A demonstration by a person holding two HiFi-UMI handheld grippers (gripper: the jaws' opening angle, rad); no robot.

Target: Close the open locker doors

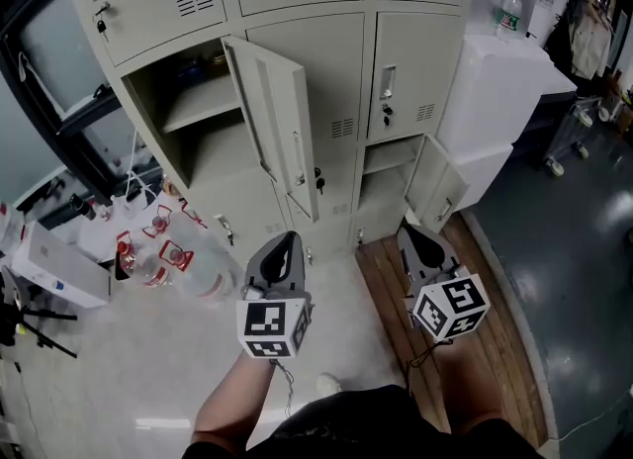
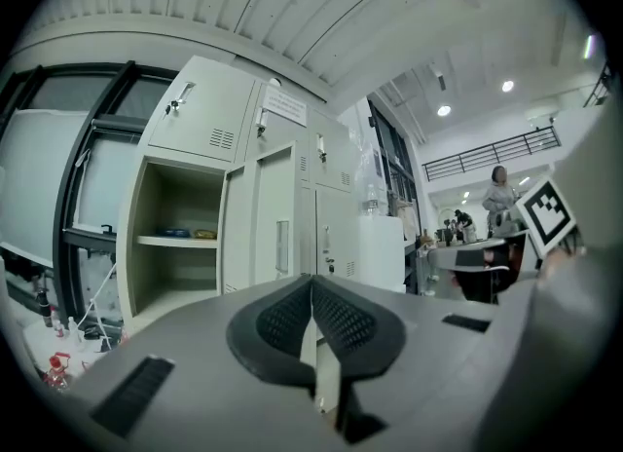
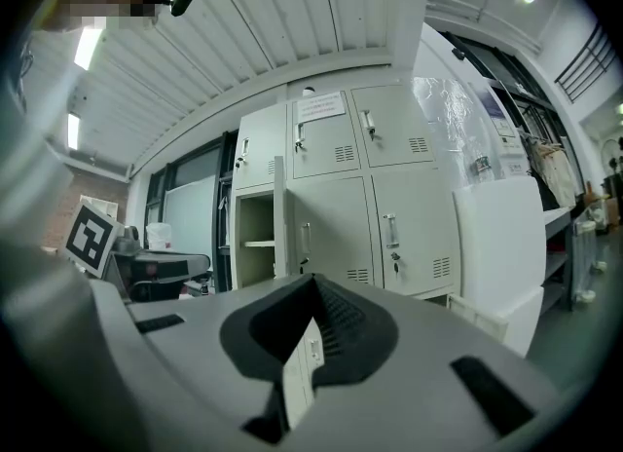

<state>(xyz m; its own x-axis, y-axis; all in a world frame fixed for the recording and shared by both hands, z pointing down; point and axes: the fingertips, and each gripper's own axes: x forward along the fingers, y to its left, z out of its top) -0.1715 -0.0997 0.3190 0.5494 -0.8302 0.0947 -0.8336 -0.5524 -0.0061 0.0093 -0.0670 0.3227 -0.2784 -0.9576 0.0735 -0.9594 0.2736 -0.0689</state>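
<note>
**LOCKER BANK: TWO DOORS OPEN, BOTH GRIPPERS CLENCHED AND EMPTY**

**Gripper state.** The left gripper [image 2: 311, 281] is clenched: its own view shows the two black pads meeting along a single seam, with nothing between them. The right gripper [image 3: 313, 281] is likewise clenched and empty. In the head view both are held level, side by side, pointing toward the locker bank [image 1: 326, 61]. Neither touches the lockers.

**Task items.**
- Tall open door [image 1: 277, 131]: straight ahead of the left gripper and apart from it. It is attached along its right-hand edge and swung out toward the person. Its latch edge carries a key [image 1: 318, 182].
- Open compartment [image 1: 188, 116]: ahead and to the left of the left gripper. It contains one shelf [image 2: 180, 241] carrying small items too small to identify.
- Small open door [image 1: 435, 195]: ahead and just to the right of the right gripper, low on the bank and swung outward to the right. The compartment behind it [image 1: 388, 175] lies directly ahead of that gripper.

**Surroundings.** White boxes [image 1: 499, 101] stand stacked against the bank, to the right of the right gripper, with a water bottle [image 1: 509, 10] on top. A cluster of bottles with red labels [image 1: 158, 249] lies on the floor to the left of the left gripper. A strip of wooden flooring [image 1: 475, 358] runs beneath the right gripper.
</note>
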